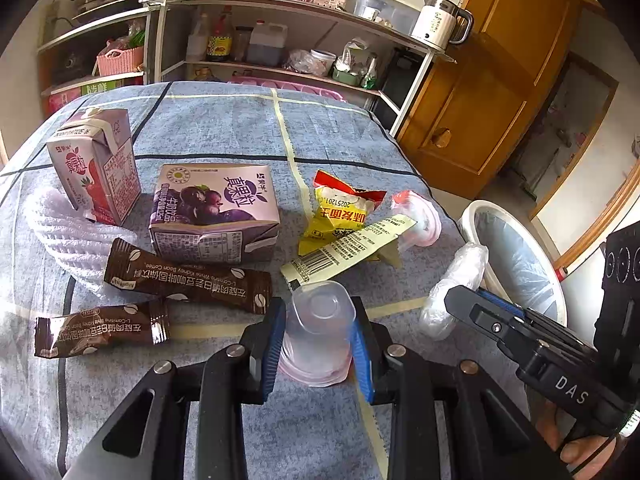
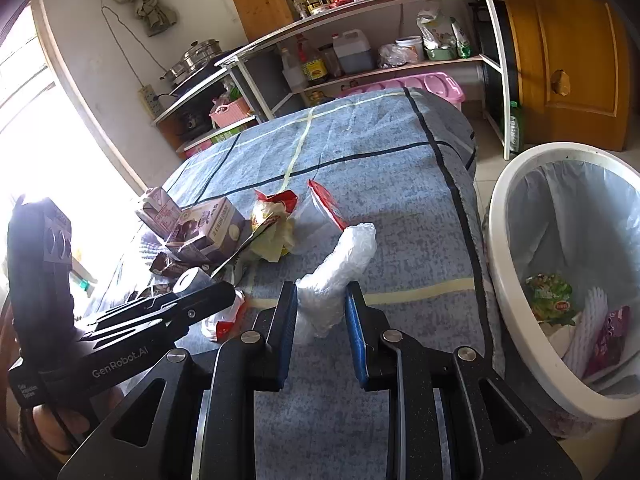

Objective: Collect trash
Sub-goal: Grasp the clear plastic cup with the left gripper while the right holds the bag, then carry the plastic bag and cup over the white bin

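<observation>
My left gripper (image 1: 318,320) is shut on a clear plastic cup (image 1: 320,320) lying on the blue checked cloth (image 1: 240,128). My right gripper (image 2: 322,308) is closed around the near end of a crumpled clear plastic wrap (image 2: 340,264), which also shows in the left wrist view (image 1: 456,288). On the cloth lie two brown coffee sachets (image 1: 188,280), a purple milk carton (image 1: 214,216), a pink carton (image 1: 96,164), a yellow snack wrapper (image 1: 340,208), a label strip (image 1: 348,248) and a second clear cup (image 1: 416,216). The white trash bin (image 2: 516,280) stands right of the table.
White foam netting (image 1: 68,232) lies at the cloth's left. A shelf unit (image 1: 280,32) with bottles and a kettle stands behind the table, with a wooden door (image 1: 500,80) to the right. The bin holds a green wrapper (image 2: 548,296) and other trash.
</observation>
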The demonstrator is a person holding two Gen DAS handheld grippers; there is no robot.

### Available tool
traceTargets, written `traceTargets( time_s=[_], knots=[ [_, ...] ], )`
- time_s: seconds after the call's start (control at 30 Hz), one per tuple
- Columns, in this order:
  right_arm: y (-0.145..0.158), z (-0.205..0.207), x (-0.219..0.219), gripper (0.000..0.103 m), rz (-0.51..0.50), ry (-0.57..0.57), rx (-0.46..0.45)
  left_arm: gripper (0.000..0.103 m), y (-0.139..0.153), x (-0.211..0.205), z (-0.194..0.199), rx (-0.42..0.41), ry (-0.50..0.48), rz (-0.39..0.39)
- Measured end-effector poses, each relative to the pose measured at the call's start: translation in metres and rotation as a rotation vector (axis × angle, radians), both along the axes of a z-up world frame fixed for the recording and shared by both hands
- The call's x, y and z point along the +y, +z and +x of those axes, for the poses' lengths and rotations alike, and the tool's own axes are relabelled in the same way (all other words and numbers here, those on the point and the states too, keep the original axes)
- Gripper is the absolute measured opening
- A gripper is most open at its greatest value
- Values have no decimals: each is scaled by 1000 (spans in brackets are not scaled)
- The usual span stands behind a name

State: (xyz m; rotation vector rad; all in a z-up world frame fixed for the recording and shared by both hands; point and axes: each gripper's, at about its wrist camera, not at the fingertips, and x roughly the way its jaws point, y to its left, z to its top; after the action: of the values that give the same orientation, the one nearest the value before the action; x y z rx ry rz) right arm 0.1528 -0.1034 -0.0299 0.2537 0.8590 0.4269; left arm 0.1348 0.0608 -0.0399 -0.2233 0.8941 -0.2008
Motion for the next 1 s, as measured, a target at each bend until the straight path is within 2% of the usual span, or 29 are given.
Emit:
traceTargets(
  time_s=[0.2, 0.5, 0.73, 1.0],
  knots=[
    [1, -4, -2, 25, -1, -5, -2, 32, 5, 0, -8, -8, -6, 2],
    [16, -12, -16, 25, 9, -23, -31, 32, 35, -12, -17, -69, -53, 5],
    [35, -21, -45, 25, 18, -72, -79, 32, 52, -48, -9, -105, -140, 12],
    [46, -25, -98, 25, 2, -176, -99, 32, 62, -114, 10, -116, -280, -19]
  ],
)
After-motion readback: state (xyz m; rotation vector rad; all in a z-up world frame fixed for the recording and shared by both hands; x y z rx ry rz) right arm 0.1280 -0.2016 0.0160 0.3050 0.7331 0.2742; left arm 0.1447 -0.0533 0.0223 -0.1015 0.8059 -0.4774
